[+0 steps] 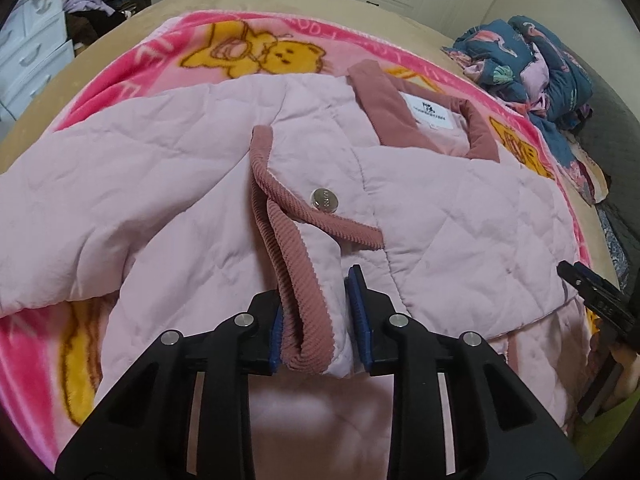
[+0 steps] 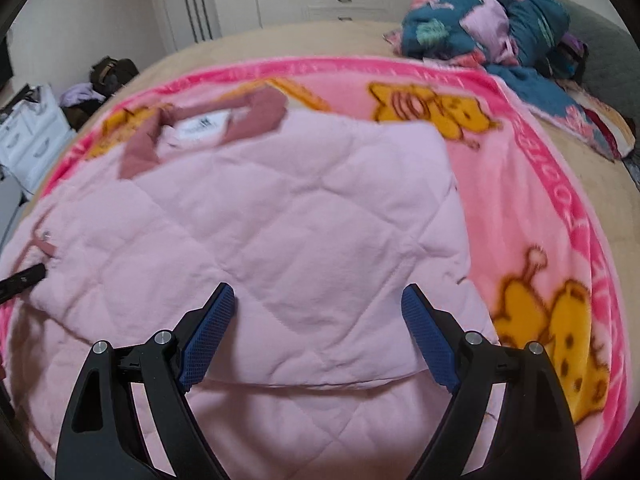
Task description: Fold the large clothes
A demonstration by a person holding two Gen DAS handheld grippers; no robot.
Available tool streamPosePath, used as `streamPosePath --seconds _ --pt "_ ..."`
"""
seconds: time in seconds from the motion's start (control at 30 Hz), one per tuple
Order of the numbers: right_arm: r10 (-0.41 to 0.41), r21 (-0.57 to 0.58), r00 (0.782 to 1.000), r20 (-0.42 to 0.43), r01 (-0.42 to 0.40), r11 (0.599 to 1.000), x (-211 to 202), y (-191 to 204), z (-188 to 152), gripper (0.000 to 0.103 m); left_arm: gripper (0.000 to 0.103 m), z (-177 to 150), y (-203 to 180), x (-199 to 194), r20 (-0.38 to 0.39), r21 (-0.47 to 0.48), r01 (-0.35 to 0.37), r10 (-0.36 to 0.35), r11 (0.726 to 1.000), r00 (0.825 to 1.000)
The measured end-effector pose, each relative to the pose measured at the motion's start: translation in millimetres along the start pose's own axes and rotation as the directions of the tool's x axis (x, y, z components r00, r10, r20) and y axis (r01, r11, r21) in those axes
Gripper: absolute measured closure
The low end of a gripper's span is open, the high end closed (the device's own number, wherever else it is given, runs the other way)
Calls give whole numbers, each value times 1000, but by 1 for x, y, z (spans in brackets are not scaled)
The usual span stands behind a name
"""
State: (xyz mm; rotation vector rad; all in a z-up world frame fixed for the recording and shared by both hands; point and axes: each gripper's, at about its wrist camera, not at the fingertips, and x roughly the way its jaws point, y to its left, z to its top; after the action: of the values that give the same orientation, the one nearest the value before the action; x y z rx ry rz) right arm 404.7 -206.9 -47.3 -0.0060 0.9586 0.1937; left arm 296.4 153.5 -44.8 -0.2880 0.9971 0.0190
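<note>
pink jacket [image 1: 180,168] on blanket [image 1: 160,40], left claw [image 1: 316,320] gripping cuff [image 1: 296,280]

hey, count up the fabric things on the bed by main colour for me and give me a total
Pale pink: 1, the quilted jacket
Hot pink: 1, the bear blanket
Dark teal: 1, the crumpled bedding heap
Total: 3

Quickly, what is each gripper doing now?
Left gripper: closed on the pink quilted jacket's corduroy-trimmed cuff.
Right gripper: open, holding nothing.
</note>
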Motion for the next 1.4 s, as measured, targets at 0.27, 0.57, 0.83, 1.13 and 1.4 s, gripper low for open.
streamPosePath --seconds 0.27,0.57,0.83,1.13,1.4 --pt "10 47 1000 -18 -9 999 2 -7 -4 18 72 -1 -1 4 -7 3 -24 24 1000 1000" --pt "60 65 994 90 -66 996 -56 4 -7 5 29 -1 -5 -30 33 8 -37 37 999 999" --pt "78 57 987 138 -86 995 -88 23 -9 4 9 -3 2 -67 77 -28 -51 53 998 996" --pt "122 15 974 192 -127 992 -117 67 -3 4 9 -12 29 -101 102 -63 -75 82 995 991" --pt "191 -18 957 217 -192 981 -130 109 2 4 9 -20 61 -126 135 -99 -161 174 982 975"
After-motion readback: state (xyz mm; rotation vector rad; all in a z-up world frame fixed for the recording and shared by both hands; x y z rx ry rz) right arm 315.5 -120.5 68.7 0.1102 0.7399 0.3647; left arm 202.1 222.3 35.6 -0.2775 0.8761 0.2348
